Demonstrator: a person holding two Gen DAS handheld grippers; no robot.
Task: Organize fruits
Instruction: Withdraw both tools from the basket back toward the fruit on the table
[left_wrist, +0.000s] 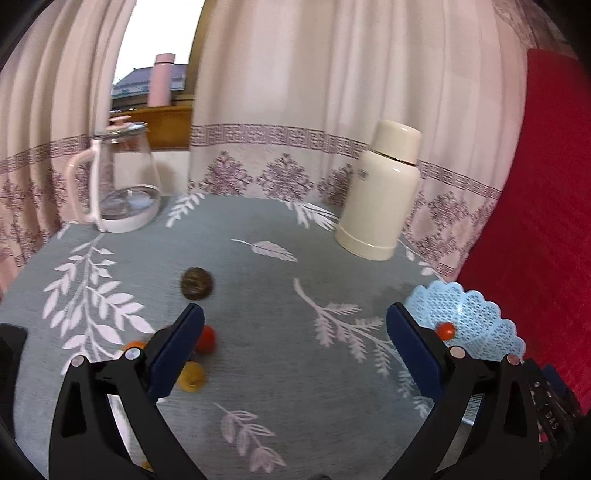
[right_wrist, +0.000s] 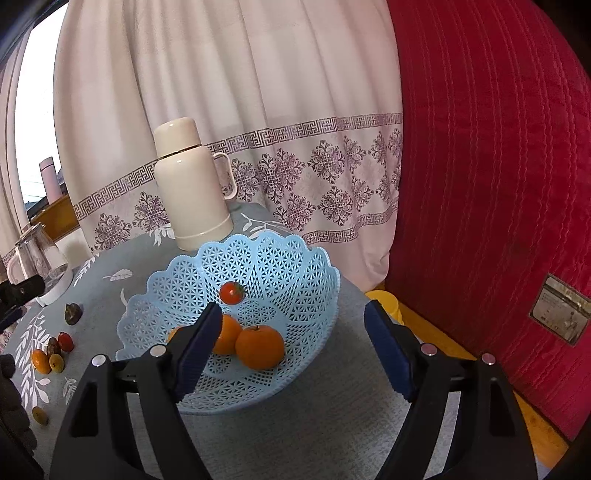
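The red cherry tomato lies on the tablecloth in the lower left of the left wrist view, just behind the inner edge of the near blue pad. It looks light, smooth and thin-skinned, so it will likely roll and bruise; a gentle hold across its widest middle seems best. It is nearly round, with no clear long axis, and I cannot tell which way its stem end faces. Beside it sit a yellow fruit, blurred, and an orange one mostly hidden; a dark wrinkled fruit rests a little further up the frame. The left gripper stands wide open with nothing between its pads. At the right edge shows the blue lattice basket. In the right wrist view that basket fills the centre, holding two oranges and a small tomato; the right gripper hangs over it, jaws well apart and empty. Behind stand a cream flask and a glass kettle.
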